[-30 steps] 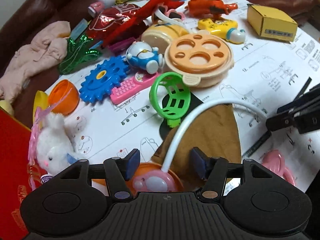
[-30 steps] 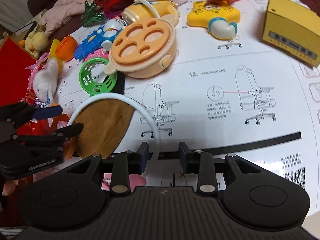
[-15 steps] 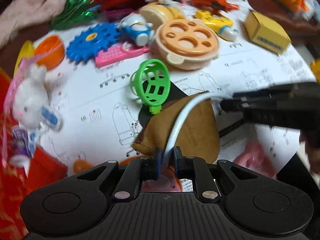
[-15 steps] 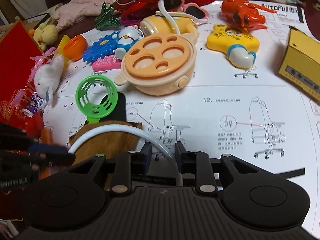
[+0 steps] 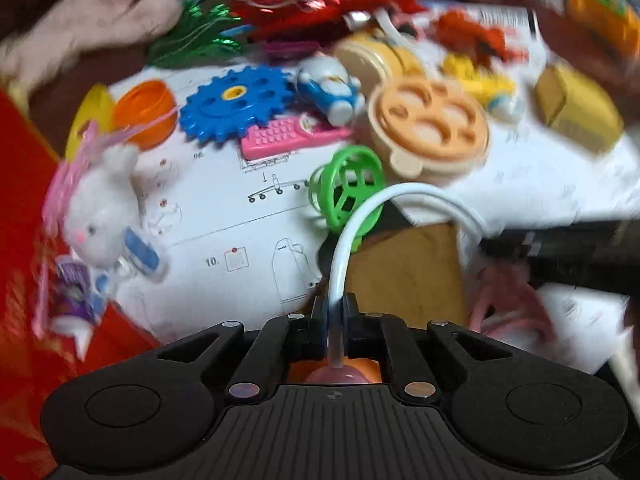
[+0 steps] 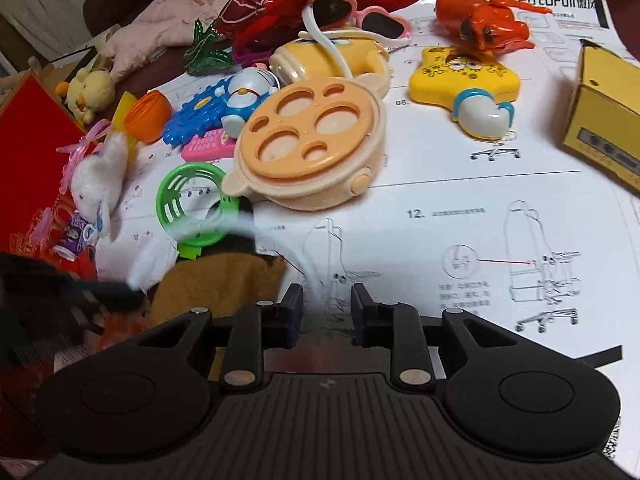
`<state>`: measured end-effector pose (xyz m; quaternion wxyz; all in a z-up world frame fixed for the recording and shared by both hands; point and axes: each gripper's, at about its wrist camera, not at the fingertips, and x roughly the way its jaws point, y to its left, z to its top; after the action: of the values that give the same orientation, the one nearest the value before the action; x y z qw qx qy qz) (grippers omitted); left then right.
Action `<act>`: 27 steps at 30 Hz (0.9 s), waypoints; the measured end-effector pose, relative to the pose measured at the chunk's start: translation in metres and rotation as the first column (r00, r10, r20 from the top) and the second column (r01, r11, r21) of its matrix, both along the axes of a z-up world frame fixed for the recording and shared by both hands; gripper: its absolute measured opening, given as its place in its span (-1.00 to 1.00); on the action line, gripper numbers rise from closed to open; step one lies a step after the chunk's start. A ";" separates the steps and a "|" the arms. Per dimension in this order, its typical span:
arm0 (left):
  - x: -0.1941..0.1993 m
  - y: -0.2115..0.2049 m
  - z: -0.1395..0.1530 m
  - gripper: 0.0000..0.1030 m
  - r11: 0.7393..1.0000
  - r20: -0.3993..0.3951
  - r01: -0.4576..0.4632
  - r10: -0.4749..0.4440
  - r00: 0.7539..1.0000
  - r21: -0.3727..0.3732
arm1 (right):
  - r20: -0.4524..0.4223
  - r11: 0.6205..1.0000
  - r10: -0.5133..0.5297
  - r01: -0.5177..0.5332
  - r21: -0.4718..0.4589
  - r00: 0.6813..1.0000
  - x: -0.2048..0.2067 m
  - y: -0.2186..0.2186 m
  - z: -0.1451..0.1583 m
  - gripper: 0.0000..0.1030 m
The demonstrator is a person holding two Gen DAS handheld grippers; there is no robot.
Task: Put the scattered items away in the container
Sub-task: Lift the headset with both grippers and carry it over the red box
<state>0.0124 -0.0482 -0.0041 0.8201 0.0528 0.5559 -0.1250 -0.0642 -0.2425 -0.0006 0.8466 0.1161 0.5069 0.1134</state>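
My left gripper (image 5: 335,312) is shut on one end of a white curved handle (image 5: 368,208) that arches over a brown cloth (image 5: 408,272); a pink and orange toy (image 5: 340,374) hangs at its base. My right gripper (image 6: 326,304) is open, with the blurred white handle (image 6: 192,236) passing in front of it to the left. It shows as a dark bar in the left wrist view (image 5: 560,248). A red container (image 6: 28,152) stands at the left. Scattered toys cover the paper sheet (image 6: 480,184).
A peach round lid toy (image 6: 312,144), green ring basket (image 6: 188,208), blue gear (image 5: 232,104), pink keypad (image 5: 288,136), white plush rabbit (image 5: 100,208), yellow star toy (image 6: 464,76), orange lobster (image 6: 480,20) and yellow box (image 6: 604,120) lie about. Pink clothes (image 6: 180,20) lie behind.
My left gripper closed on the white handle and lifted it. My right gripper opened and let go of the handle's other end; the handle swings left.
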 end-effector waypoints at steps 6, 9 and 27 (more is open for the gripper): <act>-0.011 -0.006 0.009 -0.98 0.998 0.034 0.046 -0.045 0.998 -0.032 | -0.005 1.000 0.019 -0.019 -0.006 1.000 0.003 0.011 0.000 -0.37; -0.009 -0.007 0.001 -0.97 0.999 0.025 0.038 -0.038 0.999 -0.007 | -0.007 0.999 0.023 -0.023 -0.028 1.000 0.010 0.017 0.000 -0.56; -0.007 -0.019 -0.032 -0.95 0.977 0.035 0.018 -0.026 0.999 0.214 | -0.060 0.999 -0.018 0.020 0.039 0.998 0.019 0.019 -0.004 -0.81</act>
<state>0.0051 -0.0673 -0.0364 0.8187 0.1489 0.5498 -0.0726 -0.0449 -0.2232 -0.0042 0.8296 0.1411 0.5285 0.1119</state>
